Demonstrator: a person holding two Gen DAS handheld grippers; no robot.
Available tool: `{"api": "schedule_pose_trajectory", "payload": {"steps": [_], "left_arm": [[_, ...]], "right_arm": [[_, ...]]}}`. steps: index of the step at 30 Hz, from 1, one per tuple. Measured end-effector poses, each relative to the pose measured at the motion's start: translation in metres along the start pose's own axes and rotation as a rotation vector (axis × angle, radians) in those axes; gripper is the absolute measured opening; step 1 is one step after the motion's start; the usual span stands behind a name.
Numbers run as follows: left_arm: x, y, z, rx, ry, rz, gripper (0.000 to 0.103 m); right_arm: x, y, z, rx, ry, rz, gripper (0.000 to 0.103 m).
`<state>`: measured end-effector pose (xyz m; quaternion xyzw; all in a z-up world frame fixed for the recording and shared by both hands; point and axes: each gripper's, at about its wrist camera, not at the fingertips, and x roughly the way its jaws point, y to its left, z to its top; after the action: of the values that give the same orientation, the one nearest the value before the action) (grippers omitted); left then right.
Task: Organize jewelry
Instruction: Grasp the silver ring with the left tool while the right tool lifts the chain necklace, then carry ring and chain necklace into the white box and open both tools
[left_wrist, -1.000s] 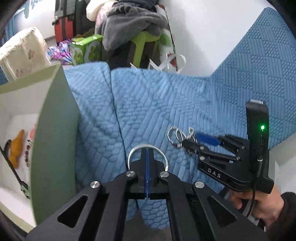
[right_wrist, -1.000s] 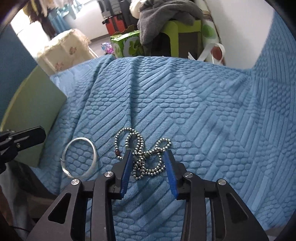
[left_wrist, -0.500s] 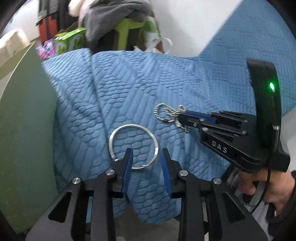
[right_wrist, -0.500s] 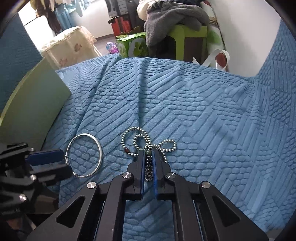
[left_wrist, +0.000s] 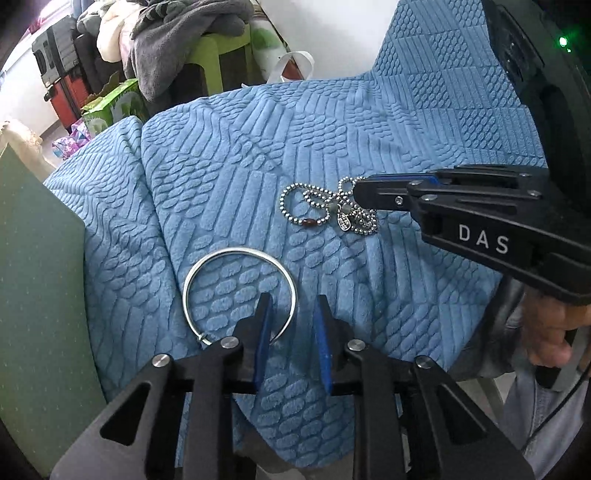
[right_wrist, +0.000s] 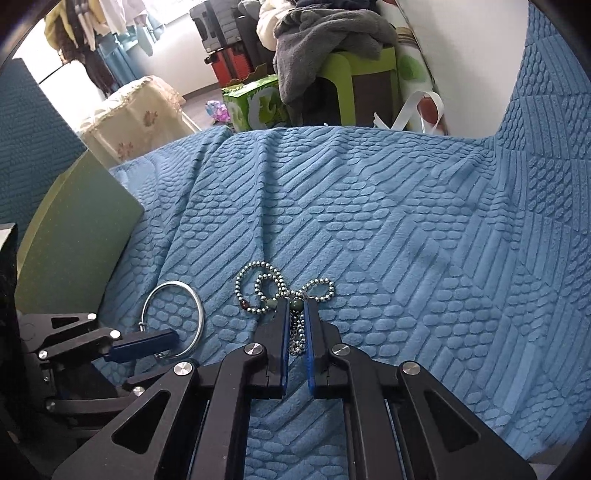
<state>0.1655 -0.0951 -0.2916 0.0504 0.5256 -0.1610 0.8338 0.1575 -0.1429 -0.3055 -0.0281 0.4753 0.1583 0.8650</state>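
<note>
On the blue quilted cover (left_wrist: 229, 177), the right claw (right_wrist: 294, 306) is pinched onto the beaded chain (right_wrist: 258, 284), whose loops fan out just beyond its tips. Near and to the left lies the silver bangle (left_wrist: 240, 291); the left claw (left_wrist: 291, 314) stands spread, one finger inside the ring, the other outside. A green box (left_wrist: 37, 295) stands at far left.

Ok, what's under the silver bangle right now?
Only the blue textured blanket shows under and through the silver bangle, which lies flat on it. The left tool straddles the near rim with open fingers, hiding that short stretch and whatever is under it.
</note>
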Motion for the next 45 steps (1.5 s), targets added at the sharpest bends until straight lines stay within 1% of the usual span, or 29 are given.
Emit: {"api": "schedule_pose_trajectory", "payload": {"steps": [1,2,3,6,10,11,14,17,21,27,34,39,45], "left_arm": [[0.000,-0.001,-0.001,0.003,0.000,0.011,0.016],[0.000,-0.002,-0.002,0.009,-0.002,0.038,0.012],[0.002,-0.001,0.002,0.003,-0.002,0.039,0.007],[0.005,0.004,0.006,-0.040,0.004,0.019,0.003],[0.003,0.015,0.008,-0.107,0.020,-0.018,0.002],[0.001,0.018,0.008,-0.133,0.023,-0.038,0.002],[-0.015,0.029,0.015,-0.209,-0.005,-0.083,0.002],[-0.032,0.038,0.020,-0.270,-0.025,-0.112,0.002],[-0.052,0.049,0.025,-0.313,-0.054,-0.122,0.002],[-0.087,0.064,0.035,-0.342,-0.103,-0.139,0.002],[-0.131,0.085,0.051,-0.365,-0.157,-0.154,0.002],[-0.169,0.103,0.060,-0.364,-0.218,-0.130,0.002],[-0.219,0.134,0.062,-0.369,-0.292,-0.087,0.002]], "right_arm": [[0.000,0.000,0.000,0.003,0.000,0.001,0.005],[-0.001,-0.001,0.000,0.008,0.000,0.002,0.005],[-0.001,-0.002,0.000,0.010,0.000,0.005,0.005],[-0.005,-0.002,-0.002,0.022,-0.004,0.015,0.005],[-0.017,0.002,-0.003,0.035,-0.029,0.016,0.005],[-0.019,0.003,-0.002,0.039,-0.033,0.020,0.005],[-0.031,0.011,0.003,0.039,-0.051,0.025,0.005],[-0.043,0.019,0.011,0.037,-0.072,0.033,0.005],[-0.062,0.031,0.023,0.024,-0.100,0.037,0.005],[-0.091,0.048,0.045,-0.005,-0.149,0.037,0.005],[-0.127,0.078,0.075,-0.043,-0.203,0.040,0.005],[-0.150,0.107,0.095,-0.084,-0.241,0.048,0.005],[-0.177,0.146,0.116,-0.139,-0.294,0.078,0.005]]}}
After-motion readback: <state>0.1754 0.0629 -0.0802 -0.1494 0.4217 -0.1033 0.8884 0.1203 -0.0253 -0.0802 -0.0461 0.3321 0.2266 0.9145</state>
